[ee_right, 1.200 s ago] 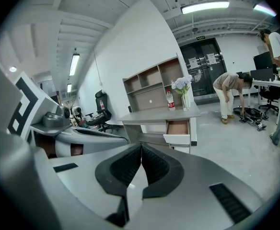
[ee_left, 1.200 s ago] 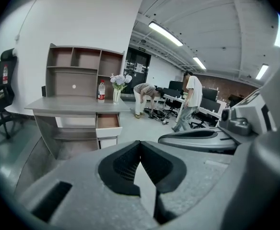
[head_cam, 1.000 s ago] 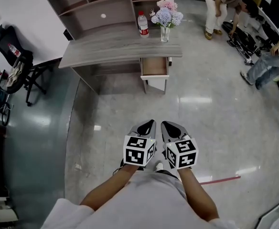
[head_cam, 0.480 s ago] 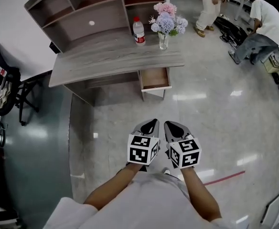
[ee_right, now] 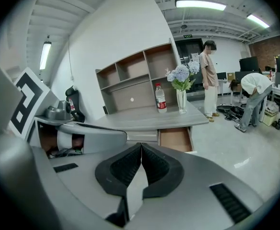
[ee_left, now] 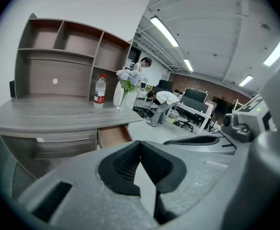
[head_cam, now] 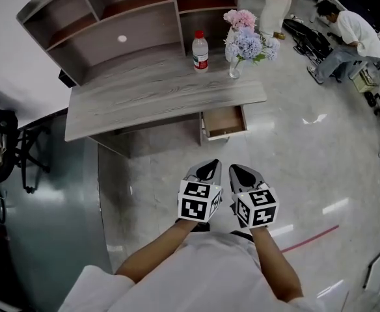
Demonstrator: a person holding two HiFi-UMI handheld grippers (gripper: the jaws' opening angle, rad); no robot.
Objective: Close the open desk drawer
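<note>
The grey wooden desk [head_cam: 144, 99] stands ahead, its right-hand drawer [head_cam: 224, 122] pulled out with a bare brown inside. The same open drawer [ee_left: 113, 134] shows in the left gripper view and the drawer [ee_right: 175, 139] in the right gripper view. My left gripper [head_cam: 209, 168] and right gripper [head_cam: 241, 172] are side by side over the floor, a short way in front of the drawer and apart from it. Both have their jaws pressed together with nothing between them.
On the desk stand a water bottle [head_cam: 200, 51] and a vase of flowers [head_cam: 244, 42], with a shelf unit [head_cam: 105, 25] behind. A person [head_cam: 348, 38] crouches at the far right and another stands beside. A black chair [head_cam: 8, 145] is at the left.
The desk and open drawer have come nearer and shifted right in the head view. Both grippers stayed side by side and shut.
</note>
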